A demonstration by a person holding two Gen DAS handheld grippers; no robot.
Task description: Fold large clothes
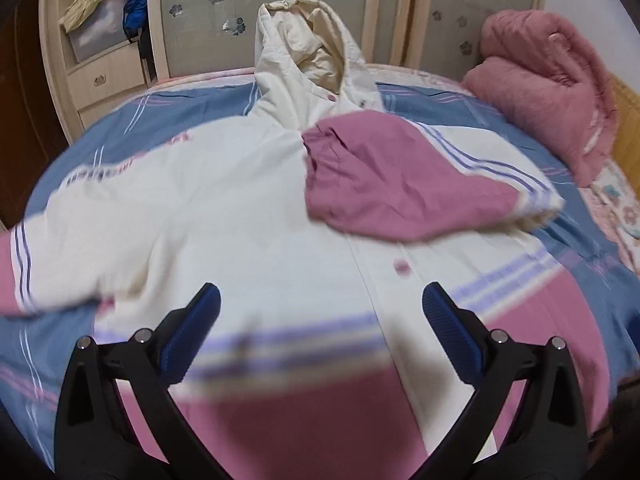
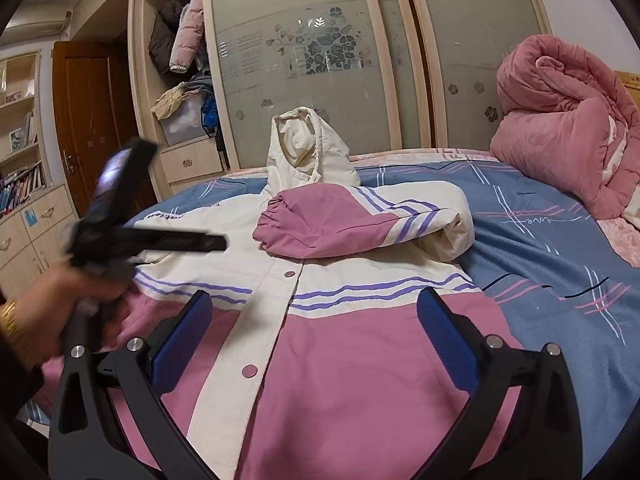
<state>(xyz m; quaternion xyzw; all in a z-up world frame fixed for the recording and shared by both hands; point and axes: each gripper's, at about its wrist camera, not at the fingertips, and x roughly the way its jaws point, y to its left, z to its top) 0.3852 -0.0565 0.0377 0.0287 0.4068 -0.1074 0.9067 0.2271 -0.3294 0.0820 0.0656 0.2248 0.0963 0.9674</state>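
Note:
A large cream and pink hooded jacket (image 1: 248, 216) lies front-up on the bed, its hood (image 1: 308, 52) toward the wardrobe. It also shows in the right wrist view (image 2: 344, 352). Its right sleeve (image 1: 400, 188) is folded across the chest, seen too in the right wrist view (image 2: 352, 220). The left sleeve (image 1: 24, 264) lies spread out to the left. My left gripper (image 1: 320, 320) is open and empty above the jacket's lower front. My right gripper (image 2: 312, 324) is open and empty over the pink hem. The left gripper shows blurred at the left of the right wrist view (image 2: 132, 236).
The bed has a blue plaid sheet (image 2: 540, 248). A rolled pink quilt (image 2: 568, 128) sits at the right by the headboard. A sliding-door wardrobe (image 2: 320, 48) stands behind the bed, with open shelves of clothes (image 2: 184, 80) and a wooden door (image 2: 92, 120) at the left.

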